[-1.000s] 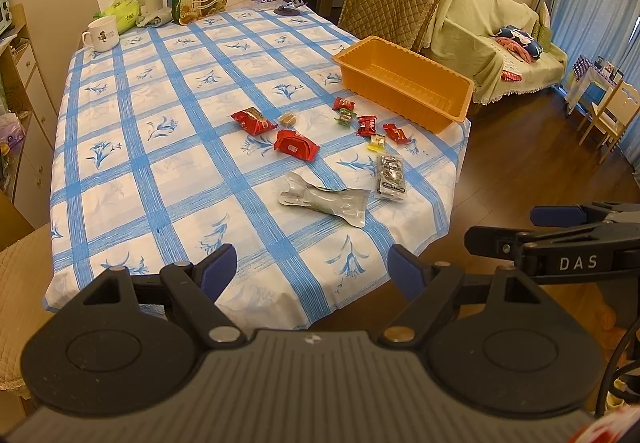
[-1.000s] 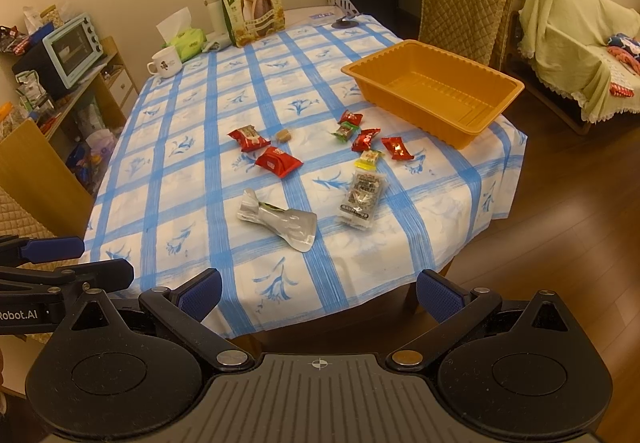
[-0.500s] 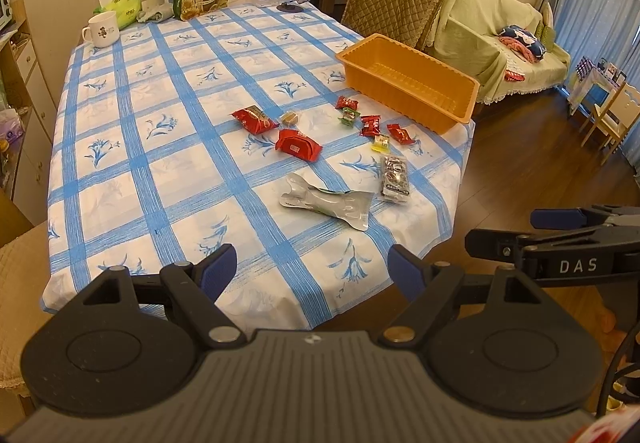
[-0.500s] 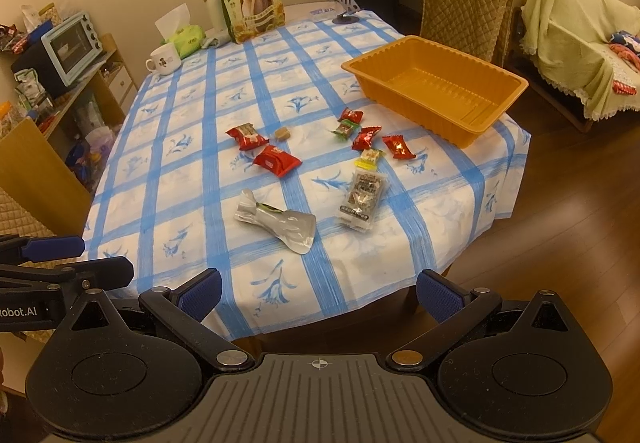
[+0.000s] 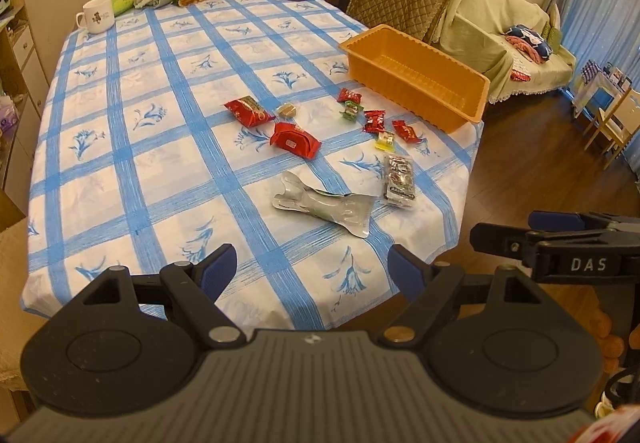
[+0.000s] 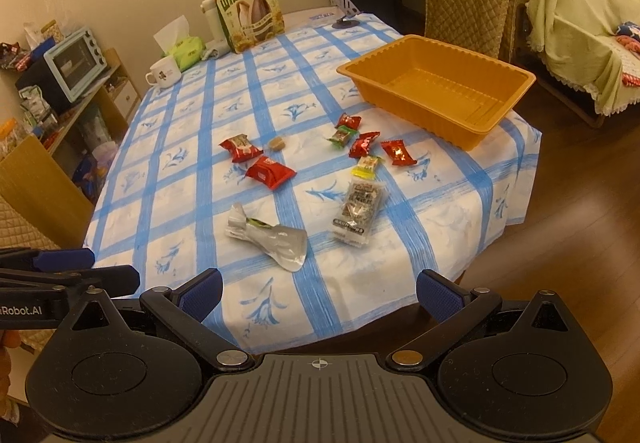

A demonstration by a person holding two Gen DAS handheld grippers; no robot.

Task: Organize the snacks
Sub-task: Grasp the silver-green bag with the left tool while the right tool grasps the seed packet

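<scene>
Left gripper (image 5: 311, 263) and right gripper (image 6: 319, 289) near table (image 6: 192, 179) edge, blue-padded fingers (image 6: 202, 292) spread wide, empty. Crinkled silver foil pouch (image 6: 269, 239) nearest, long axis left-right. Clear dark packet (image 6: 357, 214) just right, pointing away. Small red wrapped candies (image 6: 364, 144) beyond. Ribbed orange plastic tray (image 6: 496, 123) far right, empty, angled.

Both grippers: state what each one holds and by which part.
Nothing is held. The left gripper and right gripper are both open and empty, short of the table edge. The snacks, such as the silver pouch, lie untouched on the tablecloth.
</scene>
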